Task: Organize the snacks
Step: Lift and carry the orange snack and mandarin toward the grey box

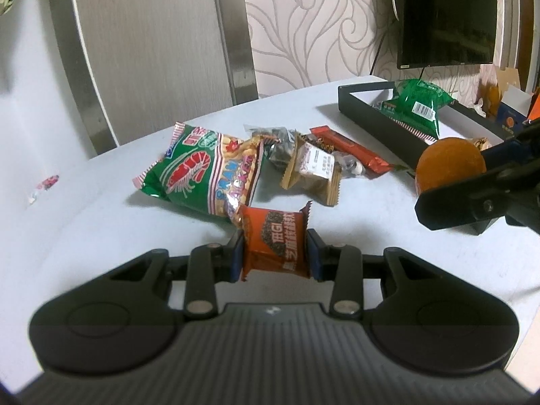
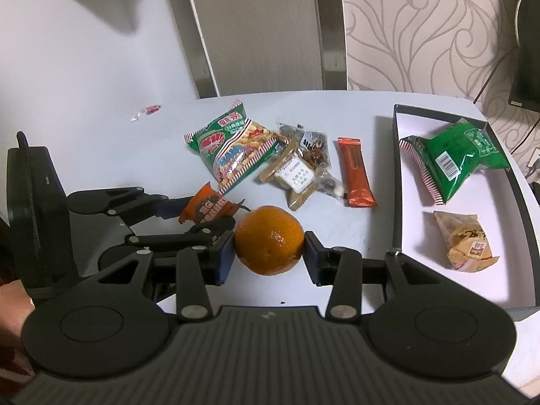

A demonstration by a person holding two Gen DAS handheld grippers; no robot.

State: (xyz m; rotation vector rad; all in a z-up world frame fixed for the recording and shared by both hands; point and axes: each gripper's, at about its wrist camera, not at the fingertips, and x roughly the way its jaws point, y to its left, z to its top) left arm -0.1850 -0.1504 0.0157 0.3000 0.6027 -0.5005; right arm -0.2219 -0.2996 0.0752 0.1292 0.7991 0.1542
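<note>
My left gripper (image 1: 275,256) is shut on a small orange snack packet (image 1: 275,239), held above the white table (image 1: 84,236); it also shows in the right wrist view (image 2: 206,206). My right gripper (image 2: 269,248) is shut on an orange (image 2: 269,240), seen from the left wrist view (image 1: 449,165) too. On the table lie a green prawn cracker bag (image 2: 233,152), a tan packet (image 2: 293,179), a clear packet of dark snacks (image 2: 310,145) and a red bar (image 2: 356,172). A black-walled tray (image 2: 395,168) at the right holds a green bag (image 2: 455,162) and a beige packet (image 2: 467,243).
A small candy wrapper (image 2: 146,111) lies at the table's far left. A chair back (image 2: 263,27) stands behind the table. A dark monitor (image 1: 445,17) stands beyond the tray, with boxes (image 1: 506,101) beside it.
</note>
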